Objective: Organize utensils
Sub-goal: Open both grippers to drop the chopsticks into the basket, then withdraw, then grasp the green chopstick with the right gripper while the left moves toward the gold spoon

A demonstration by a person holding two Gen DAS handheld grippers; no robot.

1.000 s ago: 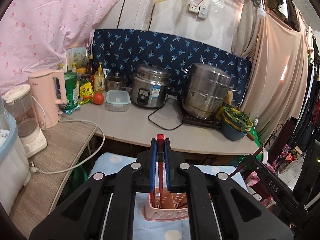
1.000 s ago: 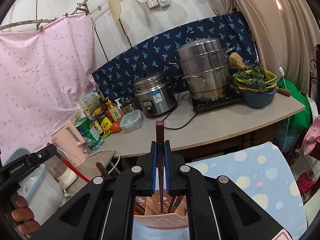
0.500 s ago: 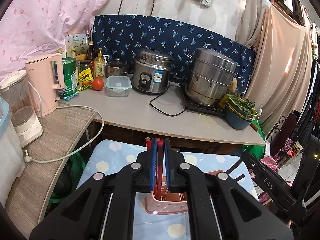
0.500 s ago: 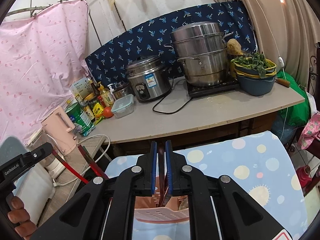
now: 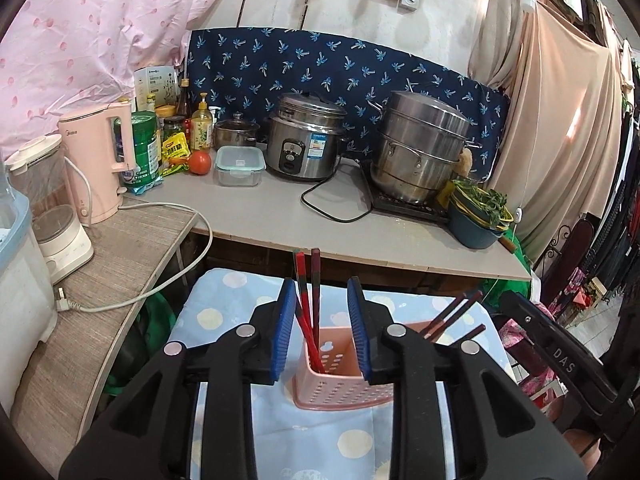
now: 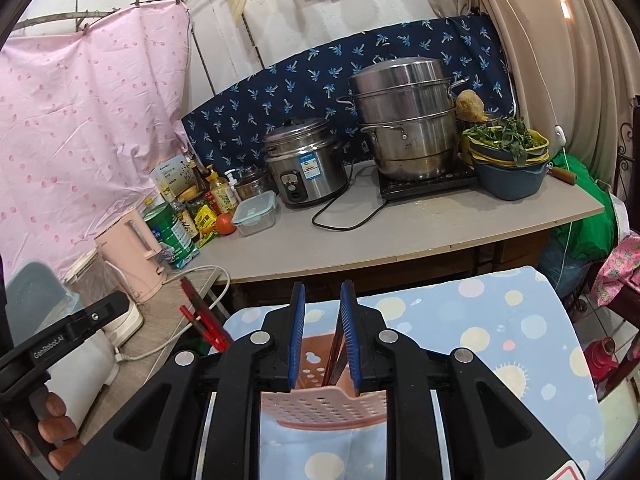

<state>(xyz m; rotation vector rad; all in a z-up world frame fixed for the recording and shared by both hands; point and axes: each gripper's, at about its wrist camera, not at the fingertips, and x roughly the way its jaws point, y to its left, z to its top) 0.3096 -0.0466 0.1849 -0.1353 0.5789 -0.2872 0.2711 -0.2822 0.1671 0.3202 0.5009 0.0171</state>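
1. Left gripper (image 5: 322,328) fingers opening, narrow gap: red chopsticks (image 5: 306,304) released, now standing in pink perforated plastic basket (image 5: 344,388), lower centre.
2. Right gripper (image 6: 322,336) fingers opening too; dark chopsticks (image 6: 335,354) dropped inside.

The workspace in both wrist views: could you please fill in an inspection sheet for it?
Surface: low table under a blue spotted cloth.
Job's things: pink perforated utensil basket on the cloth, red chopsticks and dark chopsticks standing in it.
Clutter: nothing seen on the cloth besides the basket.
Grippers: left gripper and right gripper both above the basket, jaws opening; chopsticks stand between each pair, pads not pressing them.
Cables: white cord with plug on the side shelf; black cord on the counter.
Surroundings: rice cooker, stacked steamer pot, pink kettle, tomato, bowls of greens.
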